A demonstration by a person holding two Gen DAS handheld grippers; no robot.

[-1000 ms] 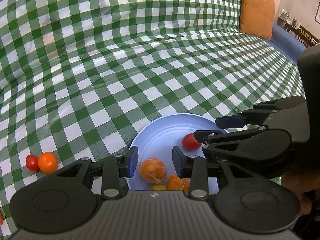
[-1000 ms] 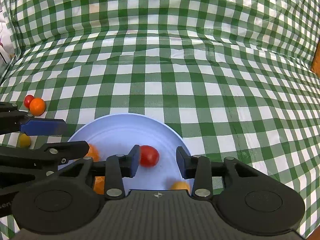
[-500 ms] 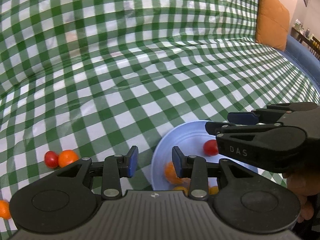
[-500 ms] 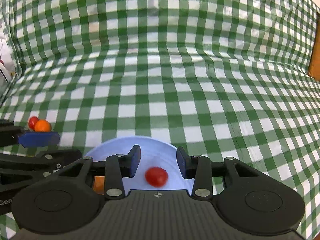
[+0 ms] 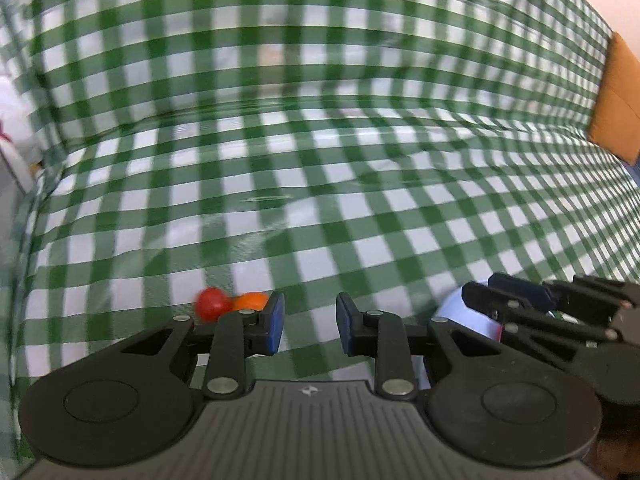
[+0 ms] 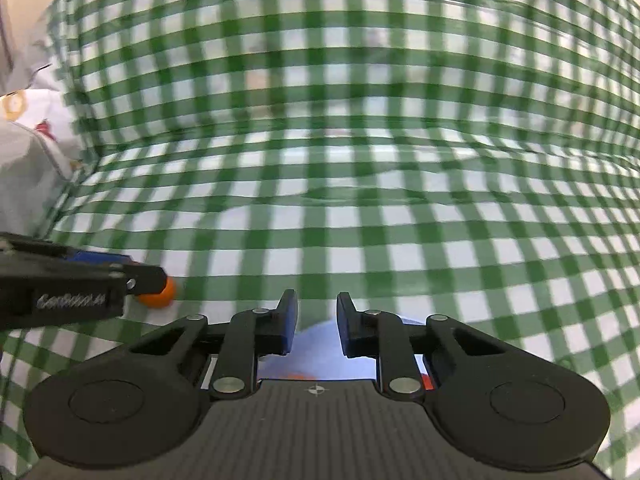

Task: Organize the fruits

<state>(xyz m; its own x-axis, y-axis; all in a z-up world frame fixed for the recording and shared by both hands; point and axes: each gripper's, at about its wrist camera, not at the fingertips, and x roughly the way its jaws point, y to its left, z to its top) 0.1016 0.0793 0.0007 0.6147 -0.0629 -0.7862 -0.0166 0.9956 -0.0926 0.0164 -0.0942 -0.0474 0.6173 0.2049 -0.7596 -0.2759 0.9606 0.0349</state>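
Observation:
A red tomato (image 5: pixel 211 303) and a small orange fruit (image 5: pixel 250 301) lie side by side on the green check cloth. They sit just left of and beyond my left gripper (image 5: pixel 310 322), whose jaws are closing with nothing between them. A pale blue plate (image 5: pixel 454 308) shows at the right, mostly hidden behind the right gripper's fingers (image 5: pixel 520 312). In the right wrist view my right gripper (image 6: pixel 317 320) is shut and empty above the plate's far rim (image 6: pixel 316 332). Bits of orange and red fruit peek out below it. The orange fruit (image 6: pixel 158 298) lies at the tip of a left finger (image 6: pixel 140 278).
The green and white check cloth (image 5: pixel 320 200) covers the whole surface and rises at the back. An orange cushion (image 5: pixel 616 100) stands at the far right. White fabric (image 6: pixel 28 160) lies past the cloth's left edge. Both views are motion-blurred.
Both grippers swung left, away from the plate. The tomato and orange pair now sits close to the left fingers. The plate slid low in the right view. Both jaws narrowed.

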